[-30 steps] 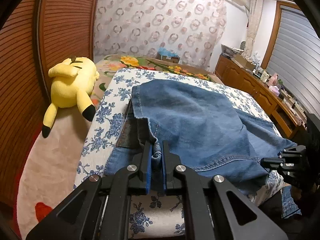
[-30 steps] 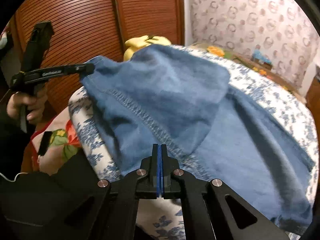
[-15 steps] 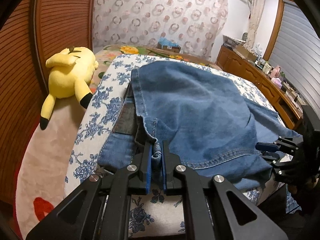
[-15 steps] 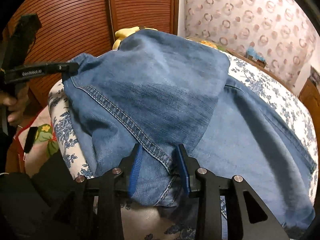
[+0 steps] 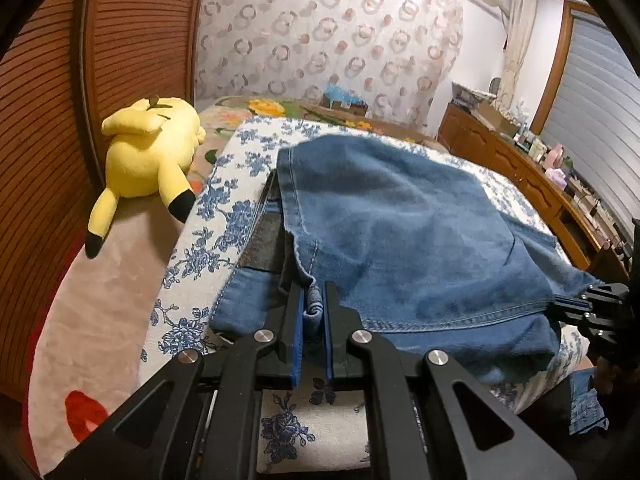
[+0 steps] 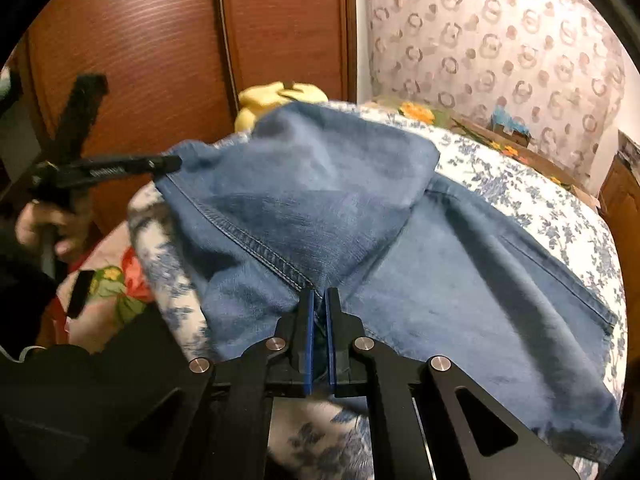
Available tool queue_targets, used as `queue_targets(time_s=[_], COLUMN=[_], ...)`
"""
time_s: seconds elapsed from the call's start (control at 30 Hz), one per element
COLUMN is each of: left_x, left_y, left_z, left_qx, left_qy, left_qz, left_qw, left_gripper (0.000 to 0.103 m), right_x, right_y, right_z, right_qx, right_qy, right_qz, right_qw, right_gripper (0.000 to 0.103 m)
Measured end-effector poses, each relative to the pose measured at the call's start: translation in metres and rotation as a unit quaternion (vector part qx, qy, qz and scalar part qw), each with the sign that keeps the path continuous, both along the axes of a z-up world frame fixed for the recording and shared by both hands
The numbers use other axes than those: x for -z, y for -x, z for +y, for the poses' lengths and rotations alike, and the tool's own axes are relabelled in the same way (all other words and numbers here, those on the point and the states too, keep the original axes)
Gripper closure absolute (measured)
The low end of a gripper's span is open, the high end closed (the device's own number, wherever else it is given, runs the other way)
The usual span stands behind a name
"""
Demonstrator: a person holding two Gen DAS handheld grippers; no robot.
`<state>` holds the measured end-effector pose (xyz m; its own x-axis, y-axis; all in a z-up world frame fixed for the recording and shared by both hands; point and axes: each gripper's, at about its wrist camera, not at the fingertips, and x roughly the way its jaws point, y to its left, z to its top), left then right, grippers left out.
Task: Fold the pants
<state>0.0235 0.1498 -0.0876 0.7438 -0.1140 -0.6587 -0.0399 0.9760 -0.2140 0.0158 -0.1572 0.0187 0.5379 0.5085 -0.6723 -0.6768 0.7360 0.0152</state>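
Observation:
Blue denim pants (image 5: 400,232) lie on a bed with a blue-flowered white cover (image 5: 224,216), one part folded over the rest. My left gripper (image 5: 314,300) is shut on a bunched edge of the pants near the bed's front edge. My right gripper (image 6: 318,300) is shut on the stitched hem of the pants (image 6: 320,208). Each gripper also shows in the other's view: the right one at the far right (image 5: 576,302), the left one at the left (image 6: 168,162), both pinching denim. The held denim is raised off the cover.
A yellow plush toy (image 5: 148,152) lies at the bed's left side by a brown slatted wardrobe (image 5: 40,120). A pink blanket (image 5: 92,300) covers the left. A wooden sideboard with clutter (image 5: 532,168) runs along the right wall. A patterned curtain (image 5: 320,40) hangs behind.
My right gripper opened half a second ago, then shut again on the pants' hem. The left gripper kept its hold and the pants shifted slightly toward the front edge.

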Motion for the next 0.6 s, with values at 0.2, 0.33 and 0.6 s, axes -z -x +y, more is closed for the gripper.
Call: queue_targets(time_s=[0.2, 0.33, 0.6], left_x=[-0.003, 0.007, -0.001], left_y=[0.012, 0.017, 0.016], left_z=[-0.002, -0.002, 0.004], left_qx=[0.005, 0.008, -0.003], left_qy=[-0.004, -0.012, -0.001], left_qz=[0.0, 0.019, 0.015], left_qw=[1.0, 0.9997, 0.9999], left_gripper=[0.094, 0.094, 0.08], right_x=[0.007, 0.006, -0.009], right_y=[0.014, 0.007, -0.007], right_z=[-0.007, -0.014, -0.005], right_qx=[-0.014, -0.002, 0.013], right_qy=[-0.001, -0.022, -0.045], right_qz=[0.025, 0.032, 0.006], right_qw=[1.0, 0.999, 0.999], right_gripper=[0.098, 0.092, 0.083])
